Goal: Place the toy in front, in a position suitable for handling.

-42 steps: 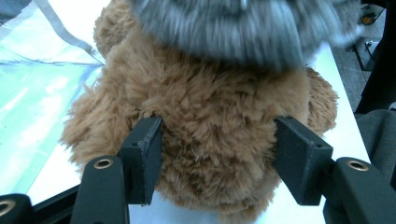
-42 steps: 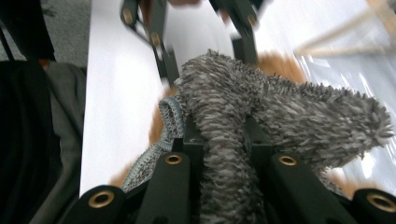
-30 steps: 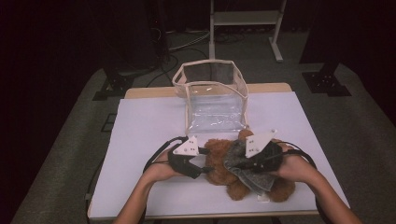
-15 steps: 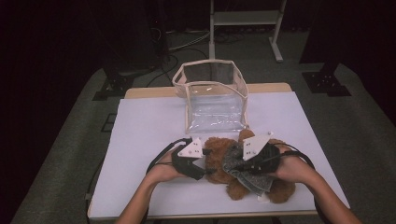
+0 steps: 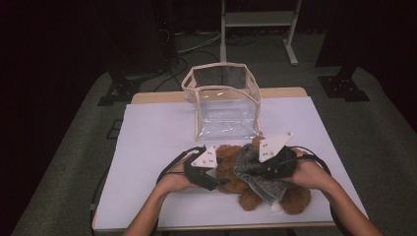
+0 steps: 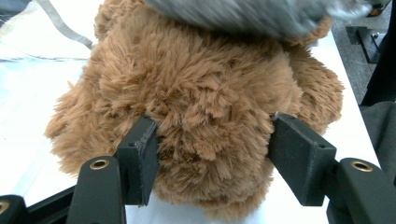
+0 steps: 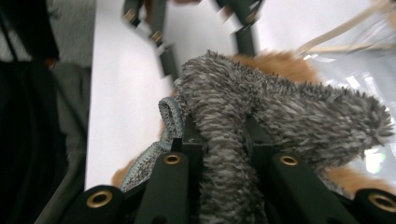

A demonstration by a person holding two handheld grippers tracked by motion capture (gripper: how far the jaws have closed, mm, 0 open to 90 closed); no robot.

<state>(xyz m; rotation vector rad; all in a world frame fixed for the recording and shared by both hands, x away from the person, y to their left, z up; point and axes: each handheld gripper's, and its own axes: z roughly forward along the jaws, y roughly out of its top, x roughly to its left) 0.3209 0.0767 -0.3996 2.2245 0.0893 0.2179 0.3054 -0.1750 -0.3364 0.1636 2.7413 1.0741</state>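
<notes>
**High view: both grippers on the bear and its grey cloth**

High view gives me a clear plastic bag (image 5: 223,105) with a beige trim standing open at the far middle of the white table (image 5: 147,132). I see nothing inside it.

Just near of the bag lies the brown teddy bear (image 5: 248,194), at the near middle of the table, right of centre. My left gripper (image 5: 212,176) sits at the bear's left side, and in the left gripper view its two black jaws are pressed into the fur on either side of a rounded part of the bear (image 6: 196,107), clamped on it.

My right gripper (image 5: 263,169) comes in from the right, over the bear's body. In the right gripper view its jaws are pinched tight on a fold of the grey fuzzy cloth (image 7: 233,126), which runs up between them and spreads out beyond. From above, that cloth (image 5: 255,174) drapes over the bear's middle, touching it.

I can read no writing or label on the bag, the bear or the cloth.
</notes>
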